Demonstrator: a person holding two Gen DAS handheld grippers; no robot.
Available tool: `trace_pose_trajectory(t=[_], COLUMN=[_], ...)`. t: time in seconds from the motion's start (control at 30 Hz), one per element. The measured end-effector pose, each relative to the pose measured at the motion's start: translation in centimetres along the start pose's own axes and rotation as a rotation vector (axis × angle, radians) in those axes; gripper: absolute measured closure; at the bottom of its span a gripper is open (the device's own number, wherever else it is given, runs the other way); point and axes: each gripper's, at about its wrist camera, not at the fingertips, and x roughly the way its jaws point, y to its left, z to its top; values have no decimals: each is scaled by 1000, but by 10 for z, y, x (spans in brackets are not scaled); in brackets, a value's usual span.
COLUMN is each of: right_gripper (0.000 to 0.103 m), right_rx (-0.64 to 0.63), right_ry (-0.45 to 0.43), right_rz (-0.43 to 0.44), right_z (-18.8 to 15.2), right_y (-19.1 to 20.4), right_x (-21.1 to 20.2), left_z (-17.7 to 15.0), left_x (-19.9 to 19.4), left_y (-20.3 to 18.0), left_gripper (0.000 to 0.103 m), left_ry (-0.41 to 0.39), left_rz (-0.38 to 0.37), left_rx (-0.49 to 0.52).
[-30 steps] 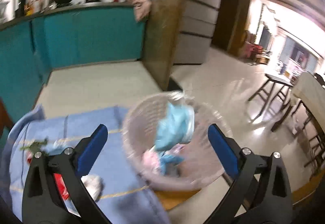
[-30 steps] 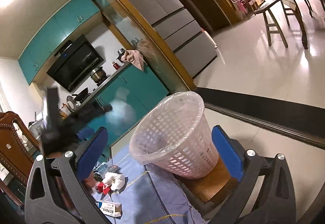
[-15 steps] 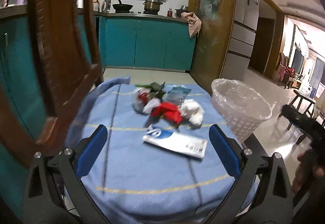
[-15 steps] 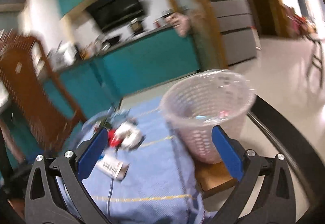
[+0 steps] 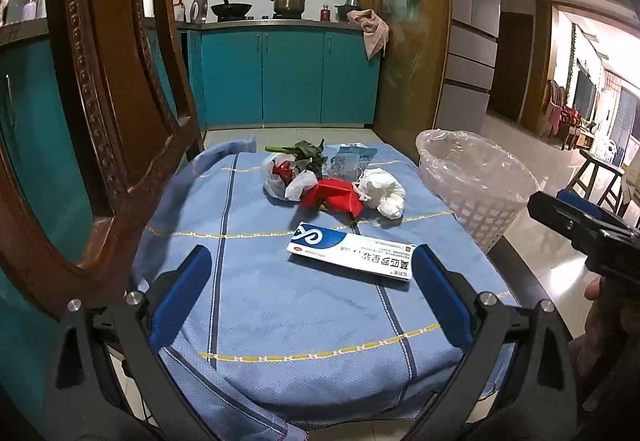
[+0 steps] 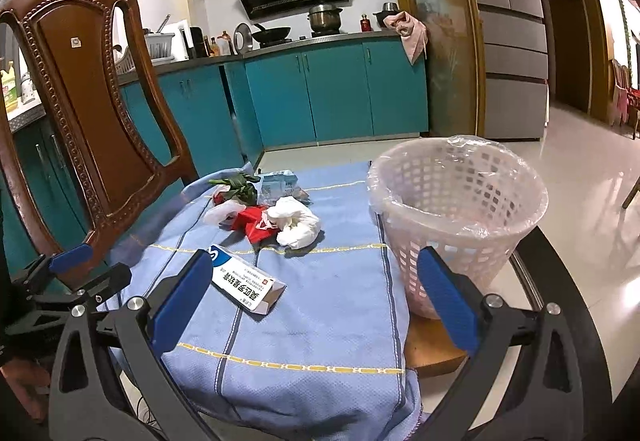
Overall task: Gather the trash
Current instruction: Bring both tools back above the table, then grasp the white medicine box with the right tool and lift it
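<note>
A white and blue medicine box lies on the blue cloth. Behind it sits a trash pile: a red wrapper, a crumpled white tissue, a white plastic bag, green leaves and a blue packet. A lined white basket stands at the right. My left gripper is open and empty, short of the box. My right gripper is open and empty, the box beside its left finger.
A carved wooden chair back stands close on the left. Teal kitchen cabinets and a fridge lie beyond. The wooden table edge shows under the basket. The other gripper shows at the right edge.
Both grippers swung away from the basket and pulled back to the near side of the cloth, now facing the trash pile. Both views have steadied.
</note>
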Motion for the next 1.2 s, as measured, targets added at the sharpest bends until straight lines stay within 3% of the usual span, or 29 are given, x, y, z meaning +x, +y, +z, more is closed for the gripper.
trace_pose_trajectory(t=[0.93, 1.03, 1.1, 1.2], right_gripper=[4, 4, 4, 4], right_rx=[-30, -55, -111, -288], right_ry=[26, 59, 128, 202], right_rz=[22, 65, 135, 205], right_z=[-3, -1, 1, 7], right_y=[4, 10, 20, 48], right_x=[2, 11, 29, 62], left_z=[-2, -1, 1, 4], left_x=[8, 7, 5, 1], left_y=[-3, -1, 4, 15], left_gripper=[3, 3, 3, 3], left_ry=[31, 25, 11, -5], left_rz=[6, 17, 31, 36], left_rx=[-1, -10, -37, -90])
